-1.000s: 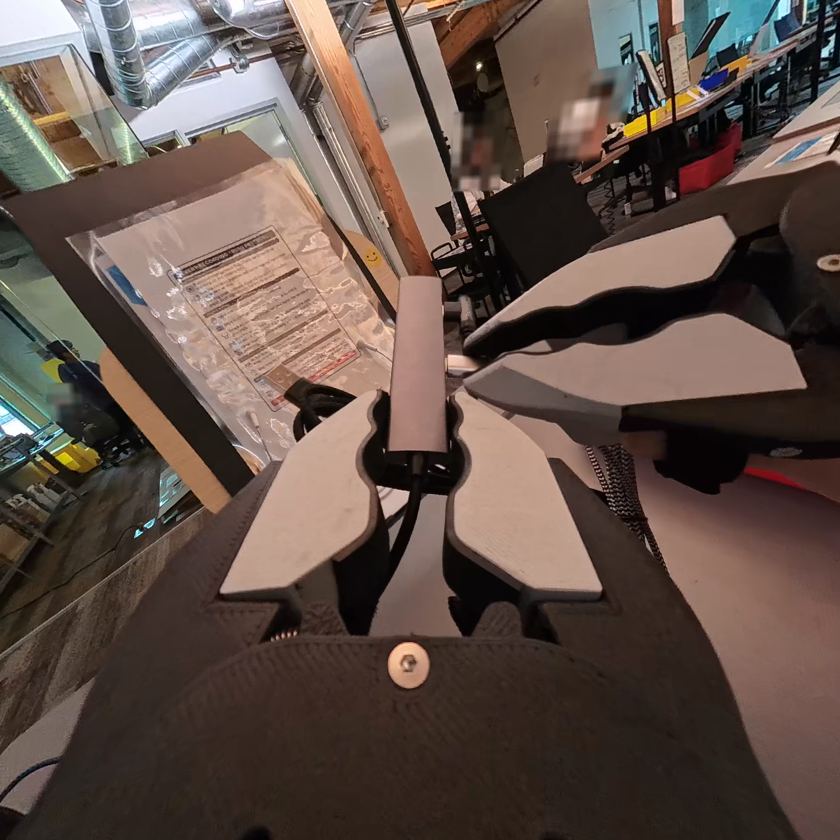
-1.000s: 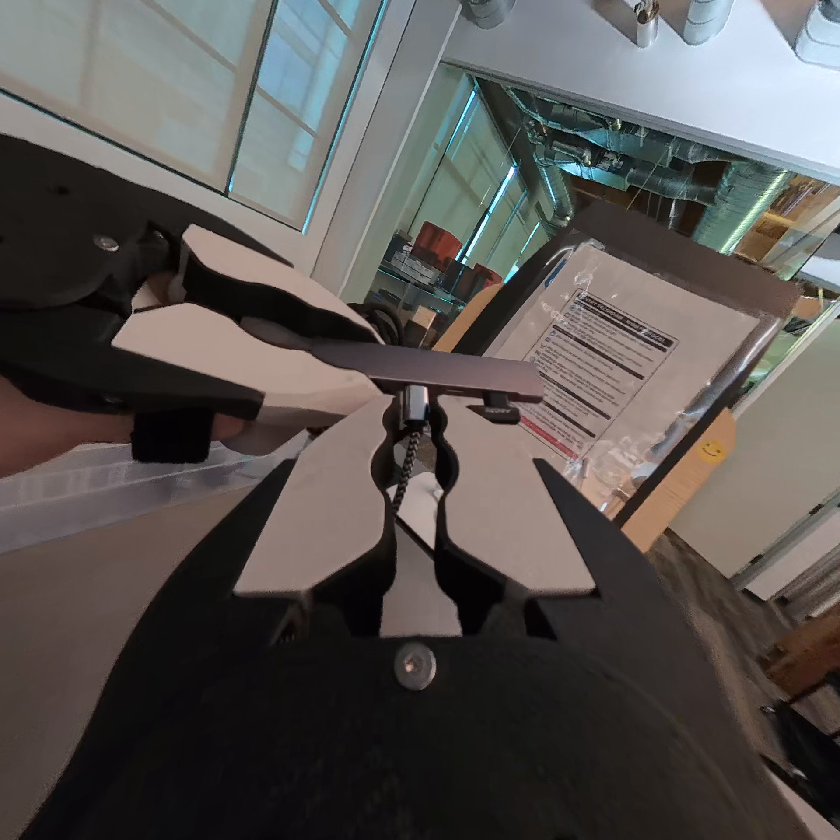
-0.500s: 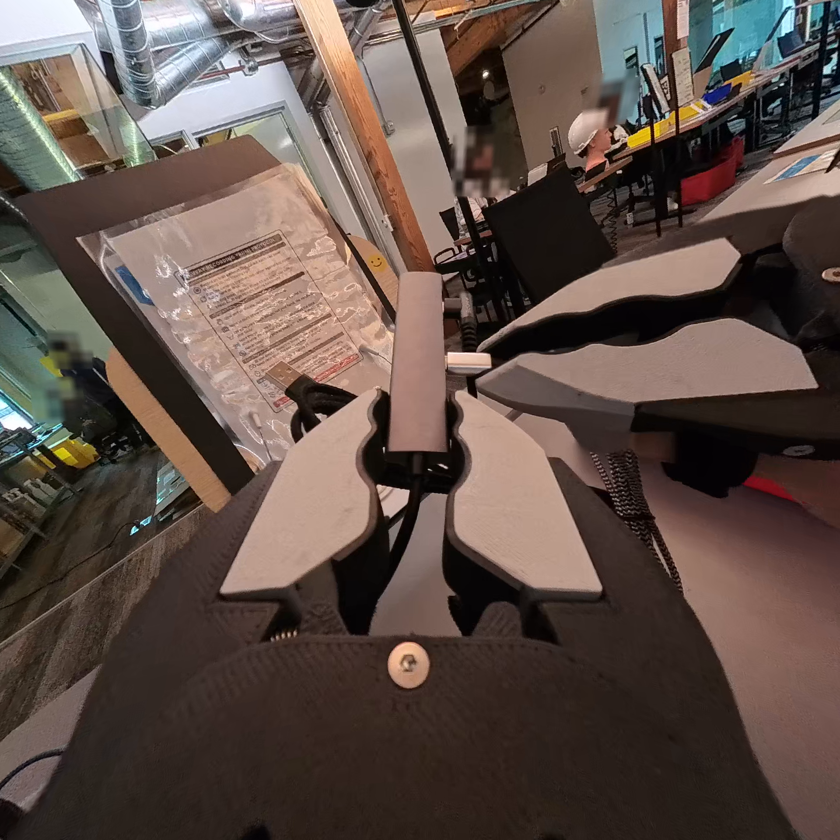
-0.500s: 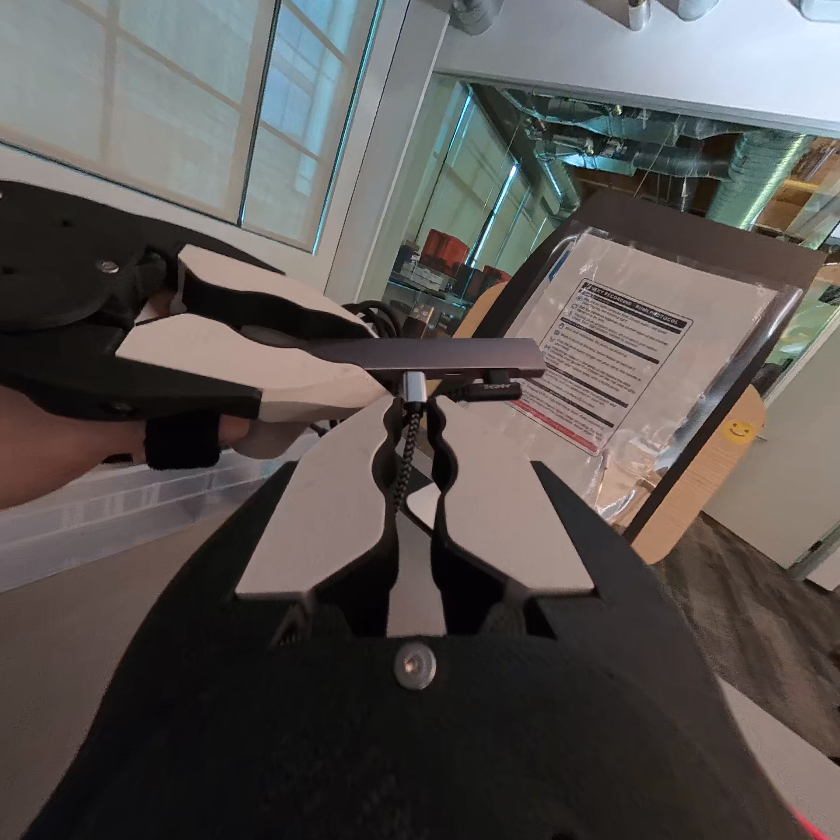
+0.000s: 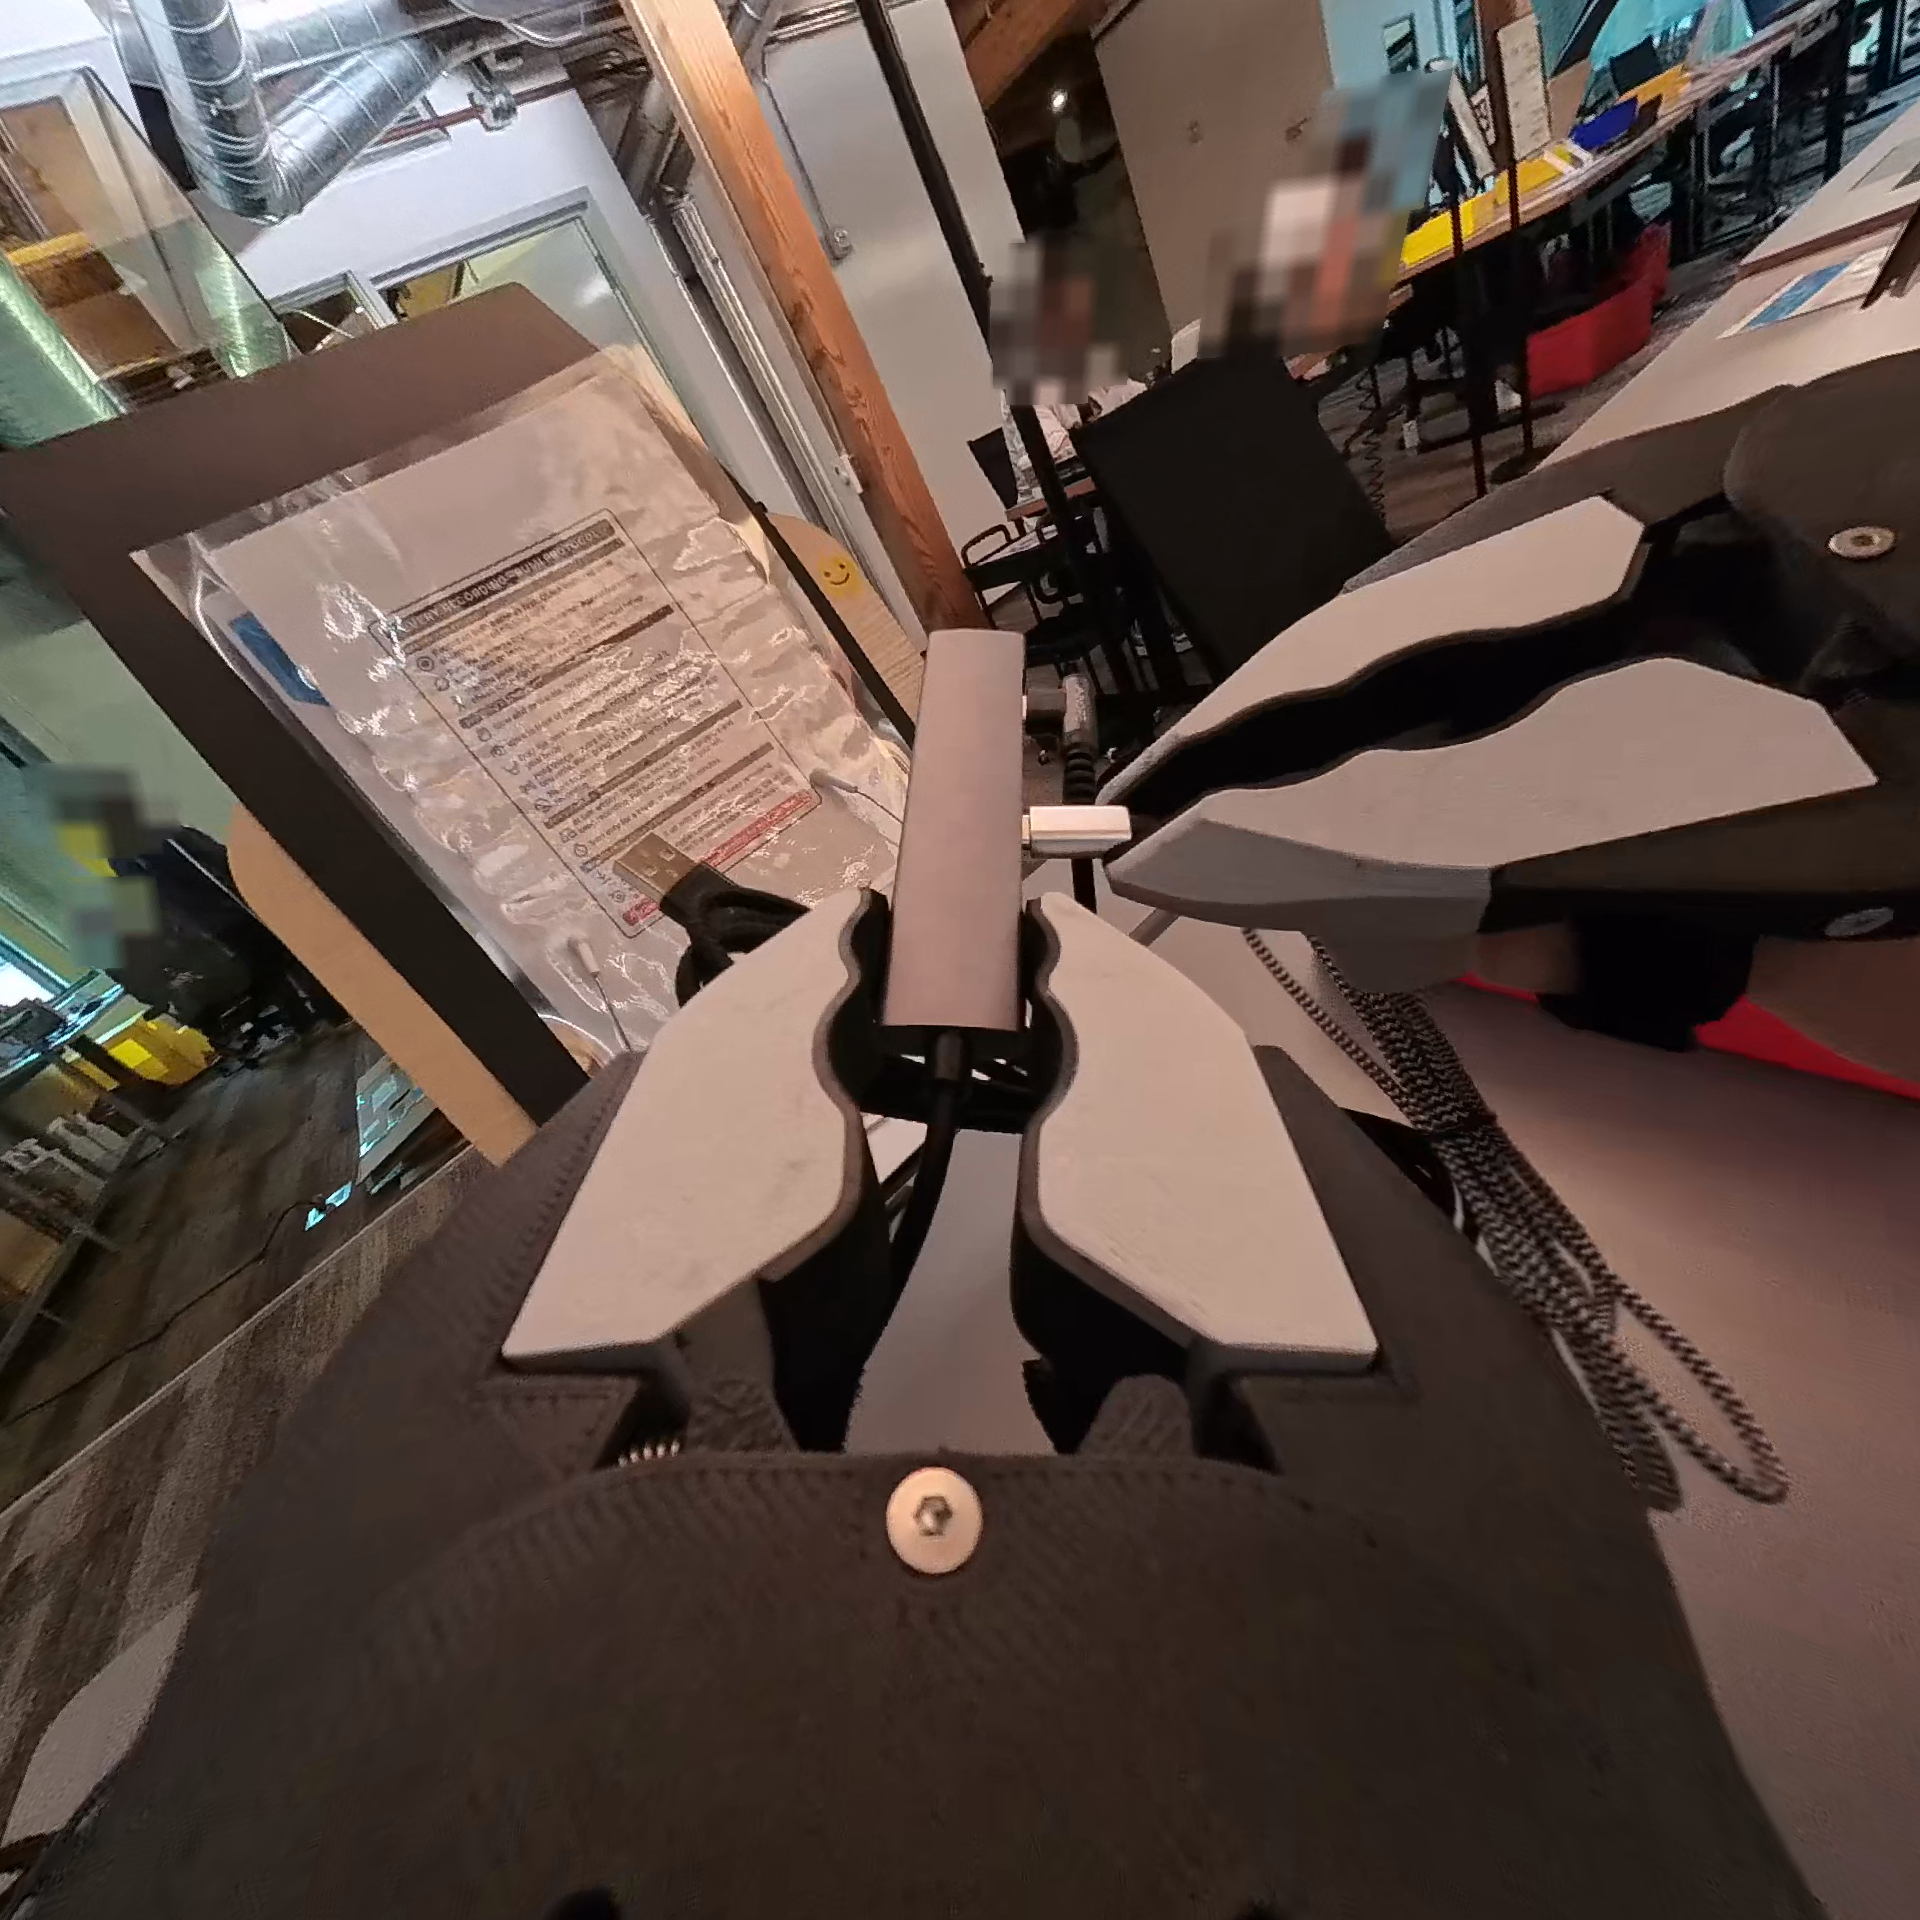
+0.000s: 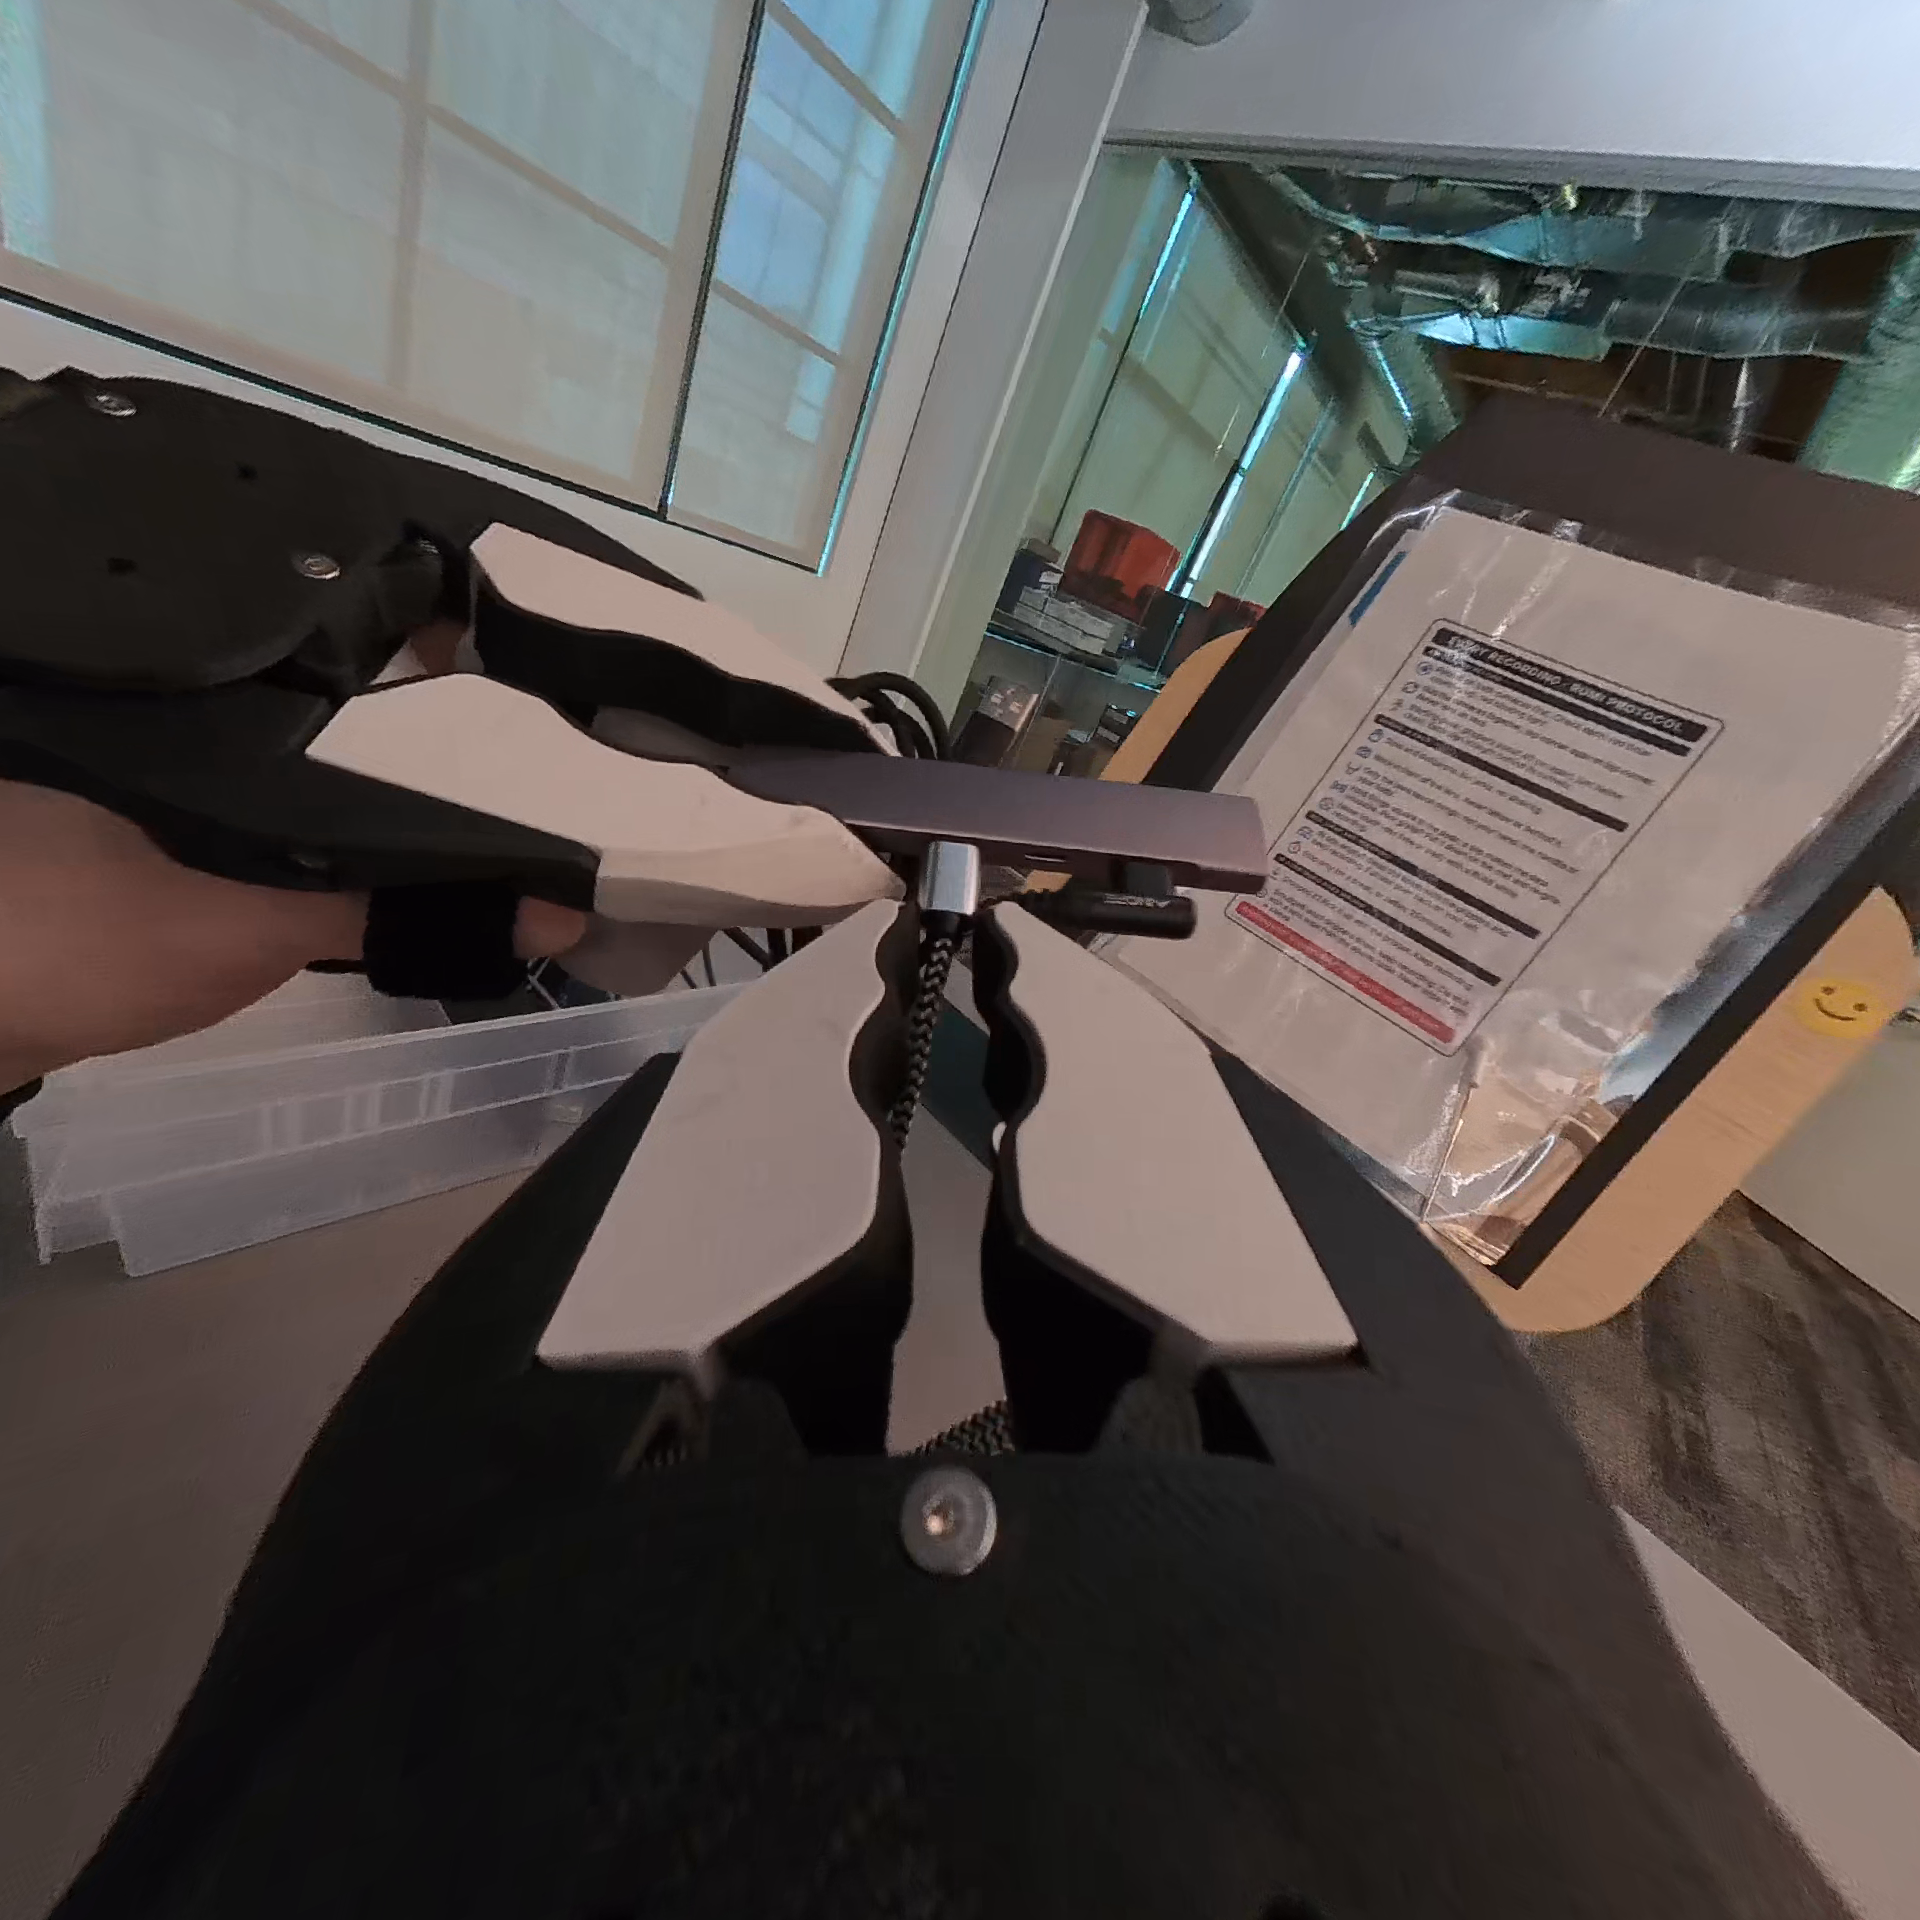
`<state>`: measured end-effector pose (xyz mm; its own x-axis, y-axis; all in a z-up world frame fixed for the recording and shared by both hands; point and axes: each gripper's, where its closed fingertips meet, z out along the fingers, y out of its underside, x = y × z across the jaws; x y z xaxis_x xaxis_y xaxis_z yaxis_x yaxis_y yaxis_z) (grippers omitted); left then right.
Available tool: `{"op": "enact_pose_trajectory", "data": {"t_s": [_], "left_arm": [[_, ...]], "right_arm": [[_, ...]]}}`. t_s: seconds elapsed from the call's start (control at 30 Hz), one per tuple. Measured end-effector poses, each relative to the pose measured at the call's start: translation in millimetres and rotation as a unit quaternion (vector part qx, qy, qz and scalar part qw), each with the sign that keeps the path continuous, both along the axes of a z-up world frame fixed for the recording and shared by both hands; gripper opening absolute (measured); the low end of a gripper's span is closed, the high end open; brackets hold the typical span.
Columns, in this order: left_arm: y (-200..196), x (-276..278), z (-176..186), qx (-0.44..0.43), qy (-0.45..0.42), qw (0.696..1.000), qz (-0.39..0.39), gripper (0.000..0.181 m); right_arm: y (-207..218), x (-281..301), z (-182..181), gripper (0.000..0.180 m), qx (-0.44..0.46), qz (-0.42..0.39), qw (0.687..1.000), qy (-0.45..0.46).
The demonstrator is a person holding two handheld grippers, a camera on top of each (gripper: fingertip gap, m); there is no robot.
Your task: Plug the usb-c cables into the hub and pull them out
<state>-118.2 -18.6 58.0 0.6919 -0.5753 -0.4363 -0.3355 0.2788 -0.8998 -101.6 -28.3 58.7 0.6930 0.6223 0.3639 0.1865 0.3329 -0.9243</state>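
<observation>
Plug (image 5: 1075, 831) apparently just beside hub (image 5: 961, 821)

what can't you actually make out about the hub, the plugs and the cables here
- Left wrist view: the hub's port side is turned away, so whether the silver plug is seated is unclear.
- Right wrist view: the left gripper covers the hub's near end.
- Right wrist view: the braided cable disappears between the right gripper's fingers.
- Left wrist view: the black cable coil sits half hidden behind the left gripper.

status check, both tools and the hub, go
Left tool shut on hub, held up off the table. Right tool shut on braided cable; silver plug at hub's side port, seating unclear. Black cable plugged alongside, close.
</observation>
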Motion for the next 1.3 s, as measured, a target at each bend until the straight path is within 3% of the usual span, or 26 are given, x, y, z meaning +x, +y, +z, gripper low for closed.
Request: {"op": "enact_pose_trajectory", "data": {"t_s": [0.23,0.53,0.7,0.9,1.0,1.1,1.2,1.3], "left_arm": [[5.9,-1.9,-2.2,0.002,-0.005,0.999,0.035,0.025],[6.1,-0.9,-4.2,-0.005,0.009,1.000,0.021,0.025],[8.3,-0.5,-4.8,0.024,0.037,0.997,0.056,0.025],[15.7,-2.2,-11.8,-0.015,0.013,0.999,0.047,0.025],[18.0,-5.7,-12.6,-0.018,0.019,0.998,0.052,0.025],[32.7,-47.3,2.7,0.018,0.019,0.991,0.129,0.025],[15.3,-60.7,28.8,-0.025,-0.074,0.996,0.046,0.024],[1.3,-73.2,47.1,-0.021,-0.082,0.996,0.043,0.024]], "right_arm": [[5.7,-1.0,-3.9,0.010,0.000,-0.070,0.997,0.018],[5.0,-0.2,-6.5,0.010,-0.003,0.000,1.000,-0.025],[8.2,1.7,-9.5,0.010,-0.033,0.014,0.999,0.000],[13.9,-0.3,-15.6,0.010,-0.017,-0.067,0.998,0.010],[14.4,-1.7,-18.1,0.010,-0.025,-0.055,0.998,0.003],[7.9,1.1,-19.6,0.010,-0.026,-0.007,0.999,-0.029],[10.8,19.5,-12.3,0.010,-0.030,-0.012,0.999,-0.042],[5.0,46.1,17.4,0.010,-0.039,-0.016,0.999,-0.023]]}}
